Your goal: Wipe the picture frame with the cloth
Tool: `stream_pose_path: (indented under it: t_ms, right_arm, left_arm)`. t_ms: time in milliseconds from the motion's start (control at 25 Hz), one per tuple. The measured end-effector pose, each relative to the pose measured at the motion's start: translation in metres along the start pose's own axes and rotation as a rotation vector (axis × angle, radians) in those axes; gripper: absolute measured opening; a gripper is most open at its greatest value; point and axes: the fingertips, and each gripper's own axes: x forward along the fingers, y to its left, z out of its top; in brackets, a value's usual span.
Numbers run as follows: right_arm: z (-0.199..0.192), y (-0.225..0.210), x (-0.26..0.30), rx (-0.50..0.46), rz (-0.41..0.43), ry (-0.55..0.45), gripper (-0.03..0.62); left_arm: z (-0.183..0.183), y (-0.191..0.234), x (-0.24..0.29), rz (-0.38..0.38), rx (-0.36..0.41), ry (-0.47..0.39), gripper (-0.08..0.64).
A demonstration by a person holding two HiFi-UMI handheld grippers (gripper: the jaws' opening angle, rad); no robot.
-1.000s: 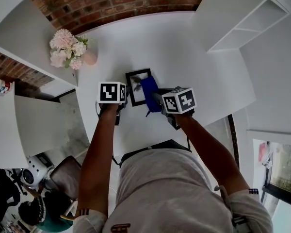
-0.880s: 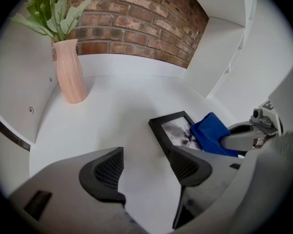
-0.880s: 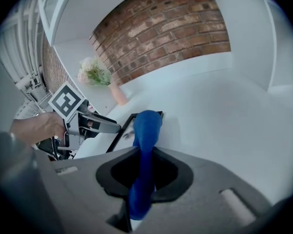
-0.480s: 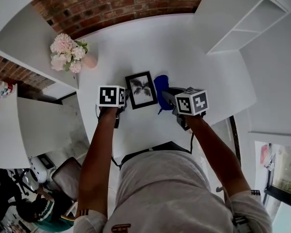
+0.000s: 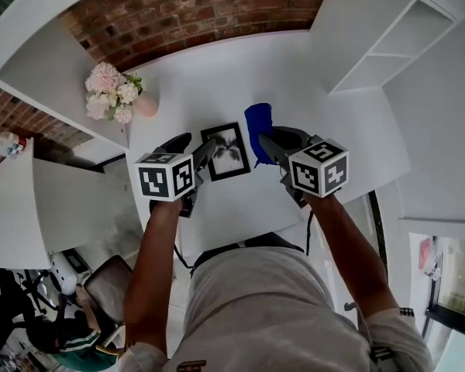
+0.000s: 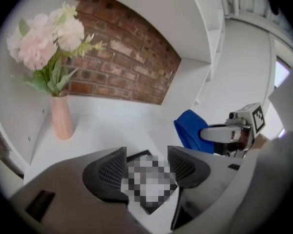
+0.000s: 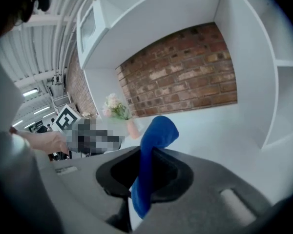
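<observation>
Centre-right of head view, right gripper (image 5: 266, 141): jaws clamped on a blue fabric cloth (image 5: 258, 125); arm reaches in from the bottom edge.
Right gripper view, same grip (image 7: 145, 167): cloth (image 7: 155, 135) pinched between the pads; the top folds over above the jaws and a tail hangs below.
Centre-left of head view, left gripper (image 5: 190, 147): jaws wide apart and closing, pads pressing on nothing.
Left gripper view (image 6: 146, 162): black-rimmed rectangular picture frame (image 6: 138, 155) shows in the gap between the jaws, lying beneath them; most of it sits under a mosaic patch.
Marker cubes: white cube with black squares (image 5: 166, 177) on the left gripper, a matching one (image 5: 318, 169) on the right.
Picture frame (image 5: 226, 151): at frame centre, lying on the white tabletop (image 5: 217, 68), between the two grippers; dark plant print behind the glass.
Cloth vs frame: cloth is just right of the frame's upper right corner; cannot tell whether they touch.
Pink vase (image 5: 146, 105): upper left, on the table, holding pale pink flowers (image 5: 107, 95), well apart from the frame; upright at the left of the left gripper view (image 6: 62, 118).
Red brick wall (image 5: 178, 6): along the top edge, behind the table.
White open shelves (image 5: 395, 45): upper right.
</observation>
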Motion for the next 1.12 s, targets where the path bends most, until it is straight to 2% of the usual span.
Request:
stream_pose_path:
  t_ms: [200, 480, 760, 1120]
  right_arm:
    - [0.038, 0.027, -0.011, -0.112, 0.054, -0.139, 0.049]
    - [0.075, 0.070, -0.031, -0.234, 0.150, -0.324, 0.049]
    - [0.100, 0.109, -0.056, -0.346, 0.222, -0.470, 0.049]
    - [0.101, 0.130, -0.065, -0.416, 0.251, -0.533, 0.048]
  left_arm:
    - [0.051, -0.043, -0.040, -0.092, 0.075, -0.261, 0.194]
    - [0.084, -0.081, -0.086, -0.085, 0.242, -0.475, 0.081]
    - [0.100, -0.110, -0.118, -0.069, 0.332, -0.578, 0.015]
    - [0.101, -0.117, -0.134, -0.056, 0.349, -0.653, 0.000]
